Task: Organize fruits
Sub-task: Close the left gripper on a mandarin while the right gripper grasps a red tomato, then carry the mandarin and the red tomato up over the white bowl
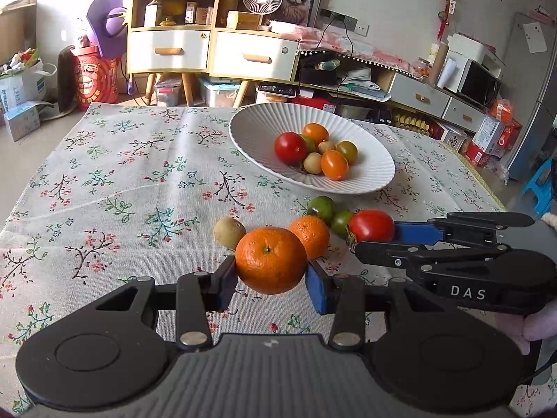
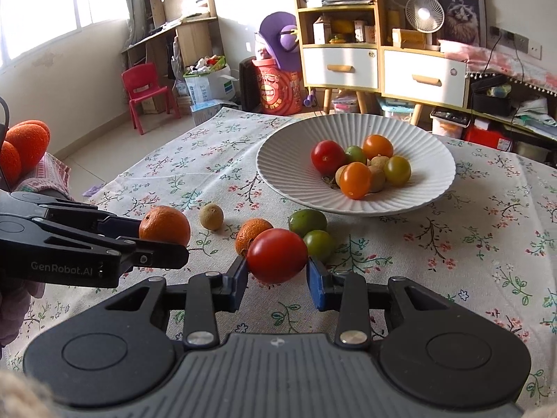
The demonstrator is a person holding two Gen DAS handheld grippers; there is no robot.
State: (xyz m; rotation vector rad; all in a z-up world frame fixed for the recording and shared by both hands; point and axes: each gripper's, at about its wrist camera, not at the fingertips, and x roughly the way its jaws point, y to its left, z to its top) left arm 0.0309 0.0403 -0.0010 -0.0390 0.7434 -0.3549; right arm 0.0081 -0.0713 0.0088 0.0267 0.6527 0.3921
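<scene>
My left gripper (image 1: pixel 271 273) is shut on a large mandarin (image 1: pixel 271 259), both blue pads pressed to its sides just above the floral tablecloth (image 1: pixel 139 174). To its right, my right gripper (image 2: pixel 277 269) is shut on a red tomato (image 2: pixel 277 254) that sits low over the cloth. Loose fruit lies around them: a small mandarin (image 2: pixel 252 233), a brownish longan (image 2: pixel 211 216) and two green tomatoes (image 2: pixel 308 222). Behind stands a white ribbed bowl (image 2: pixel 417 181) holding several small tomatoes and longans.
The table's far edge runs just behind the bowl (image 1: pixel 257 129). Bare cloth stretches to the left of the fruit. A hand (image 1: pixel 536 327) holds the right gripper's body. Shelves, drawers and boxes fill the room beyond.
</scene>
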